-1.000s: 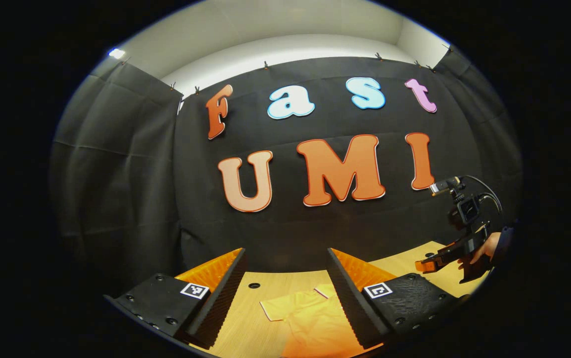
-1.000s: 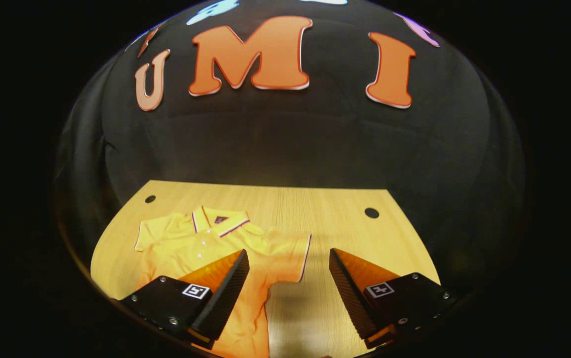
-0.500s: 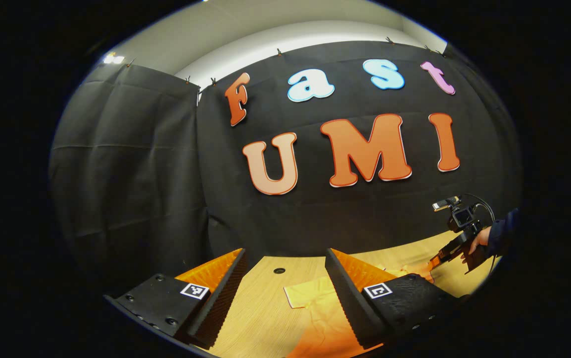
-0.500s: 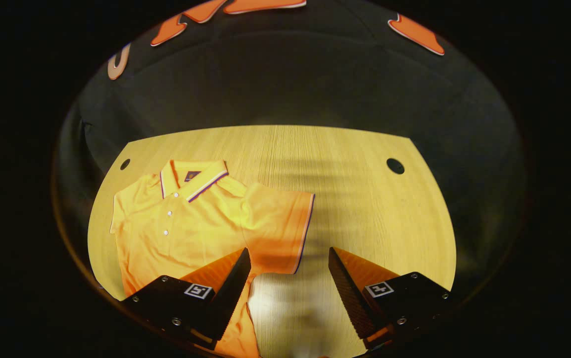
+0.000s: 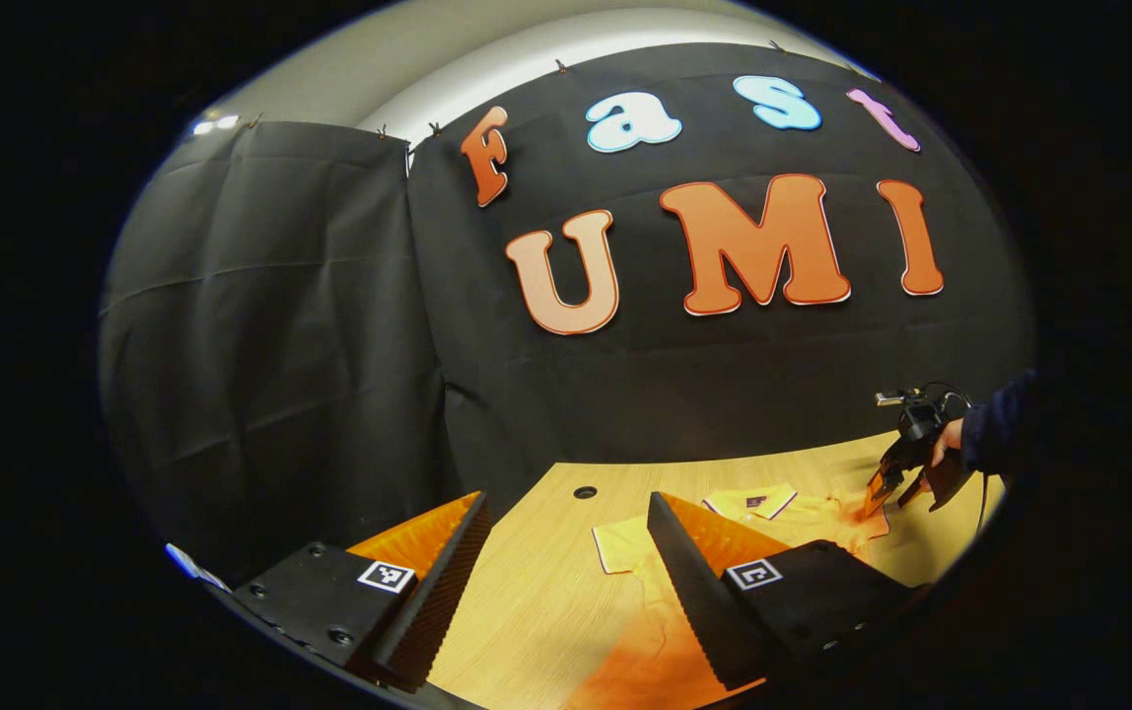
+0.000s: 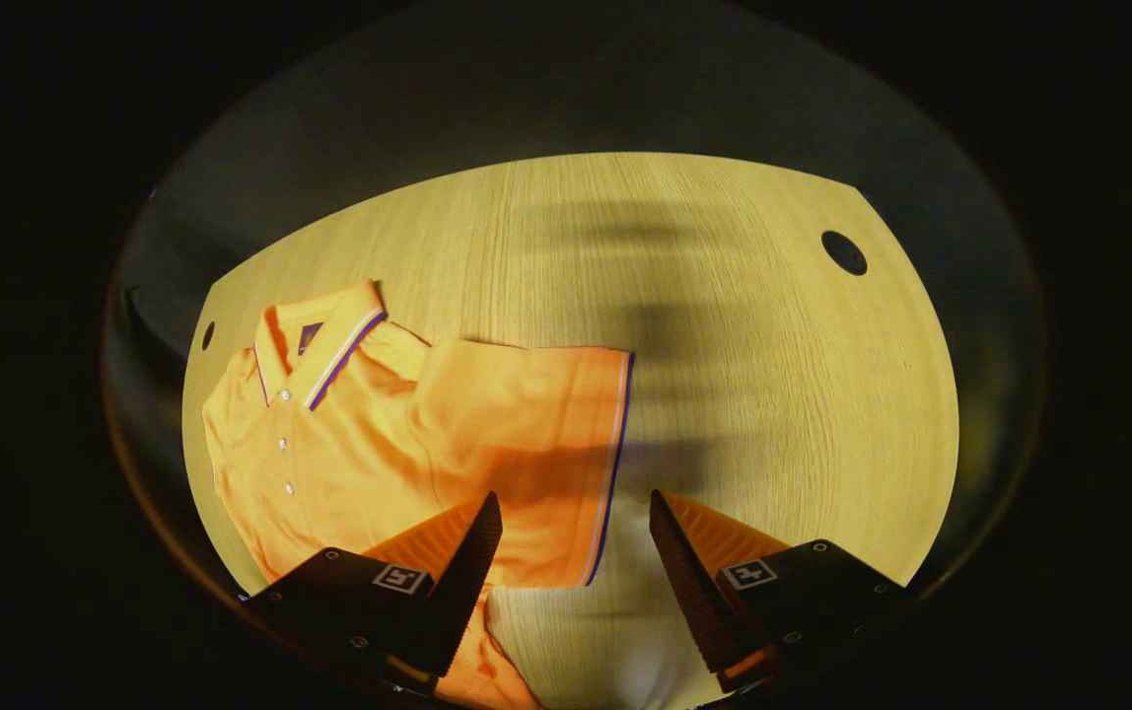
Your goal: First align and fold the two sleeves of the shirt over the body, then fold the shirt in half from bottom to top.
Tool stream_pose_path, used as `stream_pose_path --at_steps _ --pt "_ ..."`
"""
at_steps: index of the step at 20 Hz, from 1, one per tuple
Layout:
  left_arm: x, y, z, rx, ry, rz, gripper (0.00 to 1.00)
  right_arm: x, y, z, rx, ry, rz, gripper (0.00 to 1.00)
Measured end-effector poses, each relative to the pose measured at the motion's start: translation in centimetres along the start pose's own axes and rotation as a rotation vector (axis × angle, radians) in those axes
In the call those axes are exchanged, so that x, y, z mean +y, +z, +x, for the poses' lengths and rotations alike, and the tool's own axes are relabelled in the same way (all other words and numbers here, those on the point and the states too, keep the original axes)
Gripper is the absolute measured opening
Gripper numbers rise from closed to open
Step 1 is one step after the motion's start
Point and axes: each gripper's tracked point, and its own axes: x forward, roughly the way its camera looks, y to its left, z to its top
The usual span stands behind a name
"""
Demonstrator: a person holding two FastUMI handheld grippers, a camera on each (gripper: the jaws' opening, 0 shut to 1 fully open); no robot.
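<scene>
Looking along the right gripper (image 6: 574, 513) in the right gripper view, its two fingers stand apart at about 6 o'clock, released, with nothing between them. The striped cuff of the shirt's sleeve (image 6: 566, 434) lies just past the gap between them; whether the tips touch the cloth I cannot tell. The orange polo shirt (image 6: 329, 444) lies flat on the wooden table (image 6: 724, 345), spreading from the centre toward 9 o'clock, with its collar (image 6: 324, 340) near 10 o'clock. A round hole (image 6: 843, 252) in the table is at about 2 o'clock, well apart from the shirt.

In the left gripper view, the left gripper (image 5: 566, 528) also has its fingers spread and empty, at 6 o'clock. Beyond them, the same shirt (image 5: 625, 542) lies on the table (image 5: 527, 611). Farther, at about 4 o'clock, a hand (image 5: 943, 444) in a dark sleeve (image 5: 995, 434) holds the right gripper (image 5: 886, 483) with its tips low over the far sleeve of the shirt.
</scene>
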Motion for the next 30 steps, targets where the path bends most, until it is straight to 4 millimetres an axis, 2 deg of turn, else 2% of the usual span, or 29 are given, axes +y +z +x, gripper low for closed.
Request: stream_pose_path --at_steps 3,4,6,7,8,10,11,13,14,15,18,20,22,24,26,29,30 --pt "0.0 -0.4 -0.1 0.017 0.013 0.002 0.99 -0.2 -0.9 1.3 0.050 -0.031 0.012 0.86" --pt "0.0 -0.4 -0.2 0.020 0.015 0.003 0.99 -0.3 0.0 1.2 0.035 -0.049 0.010 0.86" --pt "-0.1 -0.6 -0.9 0.025 0.018 0.005 0.99 0.3 -0.5 1.4 0.051 -0.051 -0.010 0.83" --pt "0.0 -0.9 -1.1 0.030 0.020 0.005 0.99 0.5 -0.5 1.4 0.059 -0.049 -0.012 0.72" --pt "-0.1 -1.0 -1.0 0.033 0.023 0.003 0.99 0.6 -0.5 1.2 0.062 -0.053 0.003 0.74" --pt "0.3 -1.0 -1.0 0.029 0.035 0.000 0.99 0.3 -0.4 1.5 0.067 -0.060 0.061 0.48" --pt "0.4 -0.9 -1.2 0.023 0.042 0.000 0.99 0.3 -0.1 1.4 0.059 -0.042 0.087 0.28" --pt "0.6 -0.8 -1.1 0.018 0.054 -0.001 0.99 1.4 0.0 1.1 0.051 0.049 0.103 0.13" --pt "0.5 -0.9 -1.1 0.025 0.053 -0.002 0.99 1.6 -0.1 0.6 0.058 0.086 0.103 0.13" --pt "0.5 -1.3 -1.0 0.032 0.054 -0.003 0.99 1.6 0.5 0.3 0.033 0.093 0.109 0.05" --pt "0.0 -1.7 -0.4 0.055 0.043 -0.005 0.99 3.1 2.7 -1.5 -0.050 0.162 0.105 0.04" --pt "-0.2 -1.6 0.0 0.057 0.037 -0.016 0.99 3.9 3.2 -2.7 -0.076 0.180 0.090 0.05" --pt "-0.4 -1.7 0.5 0.063 0.036 -0.006 0.99 5.8 3.3 -4.2 -0.095 0.219 0.051 0.04" --pt "-0.9 -1.8 0.8 0.069 0.026 -0.001 0.99 7.1 3.9 -4.9 -0.119 0.211 0.010 0.04" --pt "-1.3 -2.0 0.9 0.077 0.015 0.006 0.99 9.1 3.8 -6.2 -0.114 0.243 -0.007 0.04" --pt "-1.3 -3.0 1.3 0.100 0.013 0.004 0.99 13.3 3.7 -7.5 -0.101 0.340 -0.007 0.04" --pt "-1.2 -3.0 1.3 0.107 0.013 0.000 0.99 14.3 4.0 -8.6 -0.099 0.370 -0.006 0.04"
